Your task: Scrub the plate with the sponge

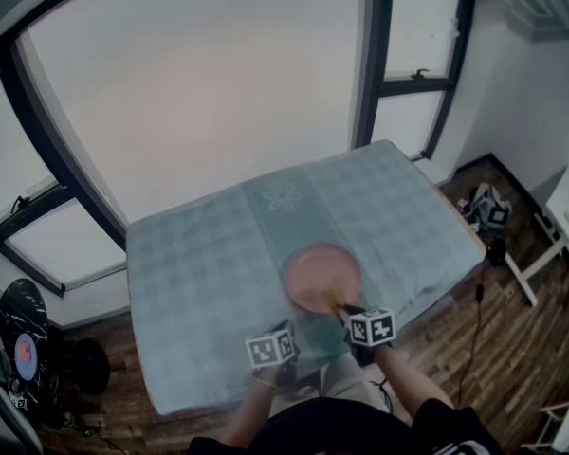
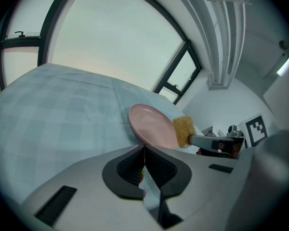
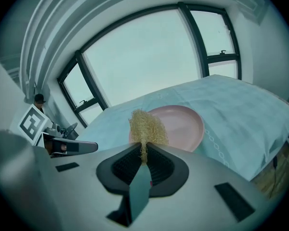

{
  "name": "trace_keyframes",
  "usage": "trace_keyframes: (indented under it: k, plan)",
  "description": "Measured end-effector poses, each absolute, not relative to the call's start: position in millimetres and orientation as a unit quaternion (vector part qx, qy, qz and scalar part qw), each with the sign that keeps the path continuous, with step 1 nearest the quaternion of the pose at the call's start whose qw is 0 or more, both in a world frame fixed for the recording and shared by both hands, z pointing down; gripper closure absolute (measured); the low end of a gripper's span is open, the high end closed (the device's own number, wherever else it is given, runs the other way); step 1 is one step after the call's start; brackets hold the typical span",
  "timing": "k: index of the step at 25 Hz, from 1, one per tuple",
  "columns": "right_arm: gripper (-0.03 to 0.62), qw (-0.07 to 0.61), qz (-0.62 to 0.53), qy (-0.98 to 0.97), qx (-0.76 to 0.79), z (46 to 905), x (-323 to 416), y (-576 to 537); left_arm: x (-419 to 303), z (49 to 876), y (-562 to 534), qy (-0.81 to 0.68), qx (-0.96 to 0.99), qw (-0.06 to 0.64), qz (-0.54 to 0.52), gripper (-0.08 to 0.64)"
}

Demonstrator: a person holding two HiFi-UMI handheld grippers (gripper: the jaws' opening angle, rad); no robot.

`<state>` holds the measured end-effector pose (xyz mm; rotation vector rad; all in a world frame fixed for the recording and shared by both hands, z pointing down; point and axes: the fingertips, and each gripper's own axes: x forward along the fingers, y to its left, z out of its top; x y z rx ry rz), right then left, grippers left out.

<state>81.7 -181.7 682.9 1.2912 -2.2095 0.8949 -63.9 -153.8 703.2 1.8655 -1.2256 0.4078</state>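
A round pink plate (image 1: 321,275) lies flat on the teal checked tablecloth (image 1: 199,263), near the front edge. My right gripper (image 3: 143,146) is shut on a yellow fibrous sponge (image 3: 147,126), which sits at the plate's (image 3: 180,124) near rim. In the left gripper view the sponge (image 2: 184,131) touches the right edge of the plate (image 2: 151,125). My left gripper (image 2: 144,147) is shut with nothing between its jaws. It hovers just short of the plate's near-left side and does not touch it. In the head view both grippers (image 1: 277,347) (image 1: 346,316) hang at the table's front edge.
Large windows (image 1: 199,74) stand behind the table. Wooden floor (image 1: 512,339) surrounds it, with a marker-covered device (image 1: 488,207) and white furniture legs (image 1: 536,254) at the right and dark items (image 1: 24,349) at the left. The cloth overhangs the table's edges.
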Motion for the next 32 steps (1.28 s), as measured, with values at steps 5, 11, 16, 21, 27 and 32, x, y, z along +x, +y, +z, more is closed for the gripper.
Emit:
trace_keyframes:
  k: [5, 11, 16, 21, 27, 32]
  plan:
    - [0.557, 0.169, 0.322, -0.807, 0.465, 657.4, 75.0, -163.3, -58.3, 697.0, -141.4, -0.485, 0.751, 0.418, 0.161, 0.552]
    - [0.557, 0.138, 0.326, -0.820, 0.451, 637.5, 74.4, -139.2, -50.3, 685.0, -131.1, -0.492, 0.752, 0.413, 0.145, 0.552]
    - [0.557, 0.122, 0.339, -0.827, 0.432, 625.9, 80.0, -118.1, -42.0, 675.2, -110.1, -0.501, 0.750, 0.408, 0.144, 0.552]
    - [0.557, 0.124, 0.346, -0.833, 0.414, 615.4, 90.9, -87.4, -29.9, 661.5, -81.1, -0.511, 0.743, 0.413, 0.130, 0.552]
    - [0.557, 0.117, 0.348, -0.841, 0.398, 609.0, 96.1, -59.7, -14.1, 647.7, -53.7, -0.512, 0.744, 0.412, 0.122, 0.552]
    - [0.557, 0.120, 0.353, -0.840, 0.395, 611.9, 103.2, -38.8, -3.7, 643.9, -32.1, -0.512, 0.745, 0.408, 0.127, 0.552]
